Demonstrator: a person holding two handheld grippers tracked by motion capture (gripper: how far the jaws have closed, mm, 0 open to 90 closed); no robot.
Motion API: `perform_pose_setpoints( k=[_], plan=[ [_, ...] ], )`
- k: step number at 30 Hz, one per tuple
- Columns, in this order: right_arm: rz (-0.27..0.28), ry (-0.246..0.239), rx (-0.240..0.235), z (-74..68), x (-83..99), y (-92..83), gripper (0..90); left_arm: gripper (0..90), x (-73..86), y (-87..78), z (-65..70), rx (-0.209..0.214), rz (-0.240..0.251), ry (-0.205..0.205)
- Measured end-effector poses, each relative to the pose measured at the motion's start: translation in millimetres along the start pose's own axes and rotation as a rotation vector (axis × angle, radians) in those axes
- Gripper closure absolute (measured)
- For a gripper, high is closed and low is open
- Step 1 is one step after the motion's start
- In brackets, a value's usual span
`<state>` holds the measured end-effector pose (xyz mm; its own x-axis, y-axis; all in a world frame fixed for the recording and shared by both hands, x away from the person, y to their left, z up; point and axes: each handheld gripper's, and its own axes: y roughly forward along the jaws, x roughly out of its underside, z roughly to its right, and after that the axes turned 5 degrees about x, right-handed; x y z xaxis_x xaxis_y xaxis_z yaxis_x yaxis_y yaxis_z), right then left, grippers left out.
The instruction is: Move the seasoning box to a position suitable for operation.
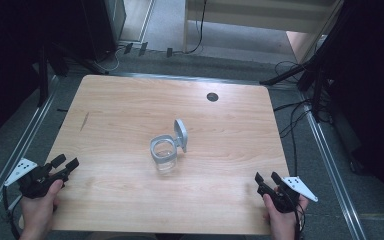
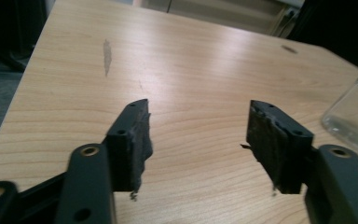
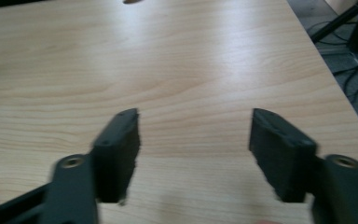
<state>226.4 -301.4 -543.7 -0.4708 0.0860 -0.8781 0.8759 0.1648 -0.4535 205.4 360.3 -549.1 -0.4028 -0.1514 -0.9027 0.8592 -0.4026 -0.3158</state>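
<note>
The clear glass jar with a grey hinged lid standing open [image 1: 166,152] stood near the middle of the light wooden surface [image 1: 120,110], well apart from the left claw [image 1: 66,165] and right claw [image 1: 268,179], which waited wide and empty at the near corners, probably to leave room for an approach from both sides.

1. The left hand-held gripper [image 2: 198,140] rises from the bottom of the frame, its two black jaws standing wide apart with bare wood between them.
2. Its pads [image 2: 140,144] are dark, worn and ragged at the edges, with brass-ringed holes in the arms behind them.
3. The worktop [image 2: 191,60] is pale wood, reaching to the top of the frame, with glare across its middle.
4. A dark streak [image 2: 106,57] marks the wood at upper left.
5. A small dark round hole [image 2: 289,48] sits at upper right.
6. A clear glass jar [image 2: 352,116] stands at the right edge, cut off by the frame, well apart from the jaws.
</note>
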Motion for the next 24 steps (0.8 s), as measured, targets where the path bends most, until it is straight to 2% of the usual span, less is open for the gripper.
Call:
perform_pose_setpoints(
  k=[1, 4, 5, 6, 7, 9, 10, 11, 12, 13, 14, 15, 17, 19, 20, 22, 23, 24],
  plan=[
    [0.013, 0.009, -0.028, -1.8, -0.8, -1.6, 53.7, 49.2, -0.7, 1.4, 2.7, -0.011, -0.008, 0.018],
    [0.04, -0.005, -0.111, -13.1, -4.7, -4.2, 63.7, 64.1, -3.3, 5.6, 7.3, 0.0, -0.014, 0.004],
    [0.04, -0.005, -0.111, -13.1, -4.7, -4.2, 63.7, 64.1, -5.3, 8.7, 9.3, 0.024, -0.012, -0.009],
    [0.047, -0.012, -0.136, -18.6, -6.0, -3.9, 64.0, 69.4, -8.0, 13.8, 14.1, 0.038, -0.011, -0.008],
    [0.053, -0.038, -0.167, -32.6, -9.0, -2.6, 67.9, 78.2, -10.6, 18.7, 18.1, 0.056, -0.013, -0.009],
    [0.045, -0.056, -0.212, -43.8, -11.9, -0.8, 69.0, 82.1, -15.3, 28.0, 26.2, 0.095, -0.019, -0.005],
    [0.045, -0.056, -0.212, -43.8, -11.9, -0.8, 69.0, 82.1, -17.6, 32.9, 32.0, 0.105, -0.025, 0.009],
    [0.041, -0.056, -0.228, -50.7, -13.1, 0.4, 69.4, 84.3, -20.2, 39.6, 39.3, 0.121, -0.031, 0.025],
    [0.038, -0.063, -0.228, -65.8, -15.3, 3.3, 73.4, 87.1, -23.7, 49.7, 49.2, 0.149, -0.039, 0.038],
    [0.037, -0.064, -0.235, -70.5, -16.0, 4.4, 76.4, 88.5, -25.6, 55.5, 54.7, 0.161, -0.044, 0.049],
    [0.037, -0.064, -0.235, -70.5, -16.0, 4.4, 76.4, 89.4, -25.6, 55.5, 54.7, 0.161, -0.044, 0.049],
    [0.032, -0.065, -0.25, -76.6, -17.1, 6.3, 79.9, 89.4, -28.0, 63.5, 60.9, 0.175, -0.05, 0.055],
    [0.014, -0.07, -0.302, -95.3, -20.6, 11.6, 87.2, 90.0, -32.1, 76.8, 69.1, 0.193, -0.058, 0.059],
    [0.014, -0.072, -0.304, -99.5, -21.3, 12.7, 88.9, 90.0, -36.6, 90.0, 76.6, 0.212, -0.07, 0.055],
    [0.013, -0.078, -0.319, -112.0, -23.1, 16.4, 90.0, 90.0, -40.5, 100.4, 82.5, 0.223, -0.072, 0.056],
    [0.01, -0.086, -0.332, -122.1, -24.3, 19.6, 90.0, 90.0, -44.8, 111.7, 88.4, 0.234, -0.081, 0.056],
    [0.01, -0.086, -0.332, -122.1, -24.3, 19.6, 90.0, 90.0, -44.8, 111.7, 88.4, 0.234, -0.081, 0.056],
    [0.006, -0.099, -0.348, -134.3, -25.0, 22.6, 90.0, 90.0, -46.7, 116.6, 90.8, 0.24, -0.085, 0.053]
  ],
)
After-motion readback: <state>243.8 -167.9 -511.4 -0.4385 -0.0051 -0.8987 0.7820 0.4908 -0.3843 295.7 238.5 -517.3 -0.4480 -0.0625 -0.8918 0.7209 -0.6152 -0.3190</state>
